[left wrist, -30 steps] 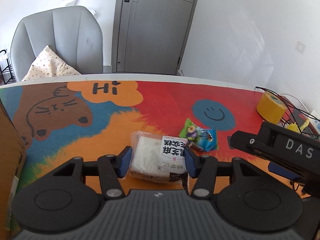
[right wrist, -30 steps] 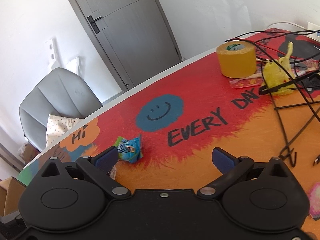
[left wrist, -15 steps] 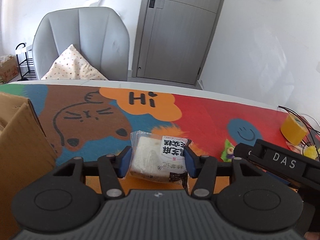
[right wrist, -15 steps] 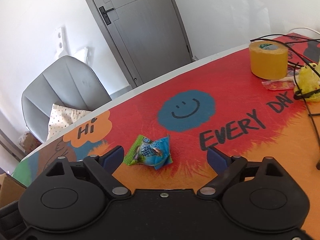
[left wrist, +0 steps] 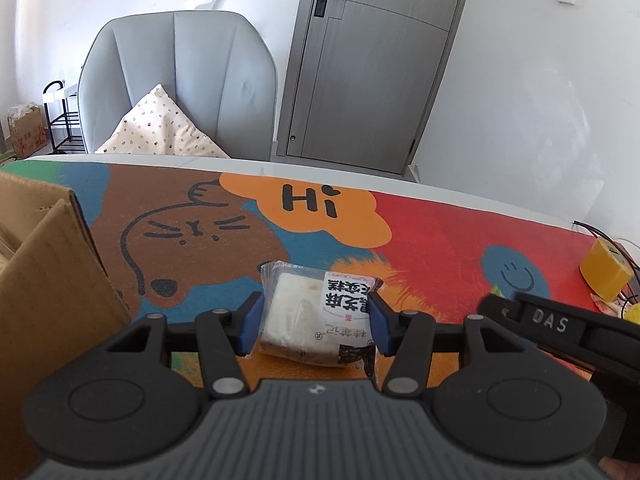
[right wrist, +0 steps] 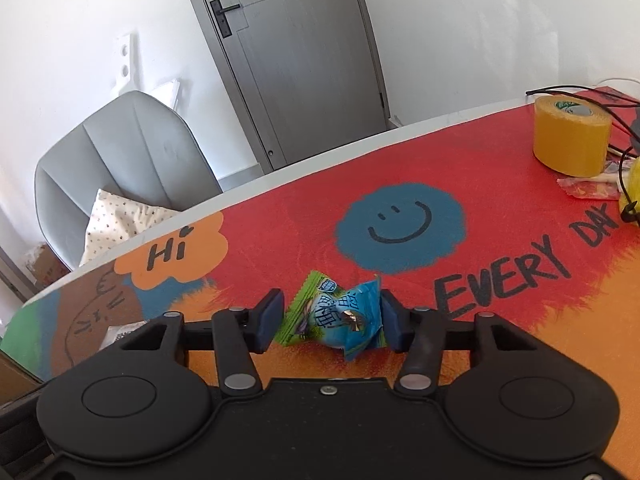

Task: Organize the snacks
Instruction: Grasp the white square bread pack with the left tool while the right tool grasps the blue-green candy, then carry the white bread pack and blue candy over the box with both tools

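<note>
My left gripper (left wrist: 316,322) is clenched on a wrapped cake (left wrist: 316,320), its blue pads pressed against the two sides of the clear wrapper, and the cake seems to hang just above the worktop (left wrist: 440,232) rather than lie on it. The cardboard box (left wrist: 48,280) stands open on the near left, close beside this gripper, and I take it for the place the snacks belong.

My right gripper (right wrist: 330,320) has its pads to either side of a small green and blue candy packet (right wrist: 340,316). They look to be touching the crinkled ends, but I cannot tell whether I have truly squeezed it or only bracketed it; the packet looks to be resting on the worktop.

What worries me most is the cake. The wrapper is slick and the filling soft, so a hard squeeze may crush it, and a light one may let it slide out as I swing left toward the box. The tall flap of the box is right in that path, and I could knock the cake against it.

On the right, the packet is puffy and pinched by its tails; those could fold and slip free when I lift. My two grippers are also close together, the right one showing in the left view, so a careless swing might bump them. The tape roll (right wrist: 572,134) and cables (right wrist: 580,90) at far right are well apart from both.
</note>
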The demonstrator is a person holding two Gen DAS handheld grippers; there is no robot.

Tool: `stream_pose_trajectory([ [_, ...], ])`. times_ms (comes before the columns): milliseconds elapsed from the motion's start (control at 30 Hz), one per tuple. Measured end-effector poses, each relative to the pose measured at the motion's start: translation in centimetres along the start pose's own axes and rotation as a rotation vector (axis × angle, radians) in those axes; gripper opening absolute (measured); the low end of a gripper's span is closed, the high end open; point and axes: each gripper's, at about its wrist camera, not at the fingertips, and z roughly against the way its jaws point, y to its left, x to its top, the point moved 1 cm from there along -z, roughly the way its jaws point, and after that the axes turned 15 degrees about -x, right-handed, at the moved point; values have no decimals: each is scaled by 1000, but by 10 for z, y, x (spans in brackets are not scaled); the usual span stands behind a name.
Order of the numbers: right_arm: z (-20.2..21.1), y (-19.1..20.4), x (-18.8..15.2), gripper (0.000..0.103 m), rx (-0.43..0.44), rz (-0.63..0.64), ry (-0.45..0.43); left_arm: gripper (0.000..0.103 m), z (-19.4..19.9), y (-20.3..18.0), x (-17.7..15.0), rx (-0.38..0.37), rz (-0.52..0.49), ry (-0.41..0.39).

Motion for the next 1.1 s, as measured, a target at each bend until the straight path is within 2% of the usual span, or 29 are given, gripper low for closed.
stream_pose_trajectory([
  [233, 26, -14, -7, 28, 2, -24, -5, 54, 16, -7, -2, -21, 9, -4],
  [533, 80, -25, -21, 28, 4, -73, -46, 54, 64, -17, -5, -66, -25, -46],
  [1100, 157, -9, -43, 28, 89, -82, -144, 54, 152, -3, -7, -60, -68, -136],
])
